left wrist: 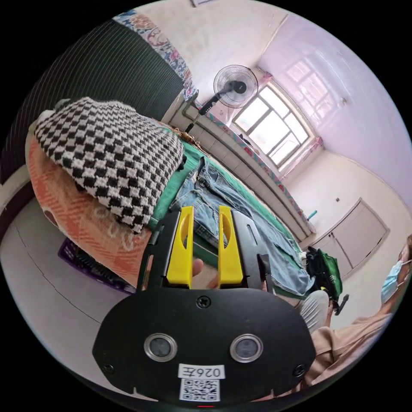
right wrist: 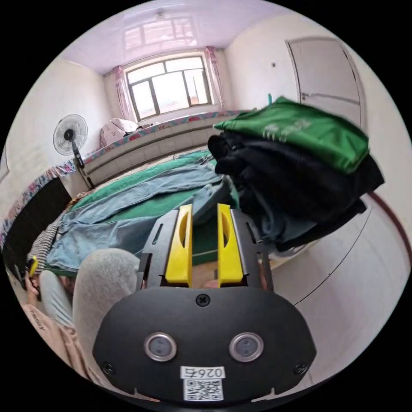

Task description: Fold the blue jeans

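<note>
The blue jeans [left wrist: 223, 201] lie spread out flat on a green-covered bed [left wrist: 195, 161], waist end toward the left gripper view's camera. In the right gripper view the jeans [right wrist: 128, 214] stretch away to the left, legs side by side. My left gripper [left wrist: 205, 211] hovers just short of the bed's near edge, its yellow jaws open and holding nothing. My right gripper [right wrist: 204, 209] hangs near the leg ends, also open and holding nothing, and touches no cloth.
A black-and-white checked garment [left wrist: 107, 150] rests on orange bedding [left wrist: 81, 214] left of the jeans. A stack of folded clothes, green [right wrist: 300, 128] over black [right wrist: 292, 180], sits at the bed's other end. A person's grey-clad knee [right wrist: 103, 279] is close by. A fan [left wrist: 235, 86] stands near the window.
</note>
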Action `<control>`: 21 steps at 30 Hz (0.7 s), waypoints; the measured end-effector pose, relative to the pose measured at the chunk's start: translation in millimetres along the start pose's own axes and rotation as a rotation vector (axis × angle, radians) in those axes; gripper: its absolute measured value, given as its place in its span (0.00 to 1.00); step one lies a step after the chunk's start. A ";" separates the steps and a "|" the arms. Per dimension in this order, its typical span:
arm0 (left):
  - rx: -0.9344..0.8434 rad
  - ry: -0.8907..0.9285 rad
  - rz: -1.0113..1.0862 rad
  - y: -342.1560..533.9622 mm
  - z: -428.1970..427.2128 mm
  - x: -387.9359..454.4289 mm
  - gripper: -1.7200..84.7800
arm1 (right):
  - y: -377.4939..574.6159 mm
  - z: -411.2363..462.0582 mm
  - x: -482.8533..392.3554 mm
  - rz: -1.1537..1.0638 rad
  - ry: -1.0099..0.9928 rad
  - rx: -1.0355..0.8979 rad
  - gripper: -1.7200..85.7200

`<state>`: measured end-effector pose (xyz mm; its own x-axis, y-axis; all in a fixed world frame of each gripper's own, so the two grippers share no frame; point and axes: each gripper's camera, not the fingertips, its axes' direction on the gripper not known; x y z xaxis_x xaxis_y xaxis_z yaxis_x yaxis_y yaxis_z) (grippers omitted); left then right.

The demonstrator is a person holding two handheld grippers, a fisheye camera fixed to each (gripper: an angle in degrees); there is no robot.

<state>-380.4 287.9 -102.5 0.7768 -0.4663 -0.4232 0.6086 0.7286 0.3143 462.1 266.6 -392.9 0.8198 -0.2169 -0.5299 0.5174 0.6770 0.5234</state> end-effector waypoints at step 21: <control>-0.248 -0.037 -0.092 -31.4 55.6 -32.5 0.22 | -42.3 116.6 97.6 0.181 -0.369 -0.159 0.02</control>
<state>-415.7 252.3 -51.4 0.7280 -0.5513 -0.4076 0.6225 0.7806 0.0559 548.7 134.7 -388.9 0.9413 -0.3024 -0.1501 0.3373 0.8209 0.4608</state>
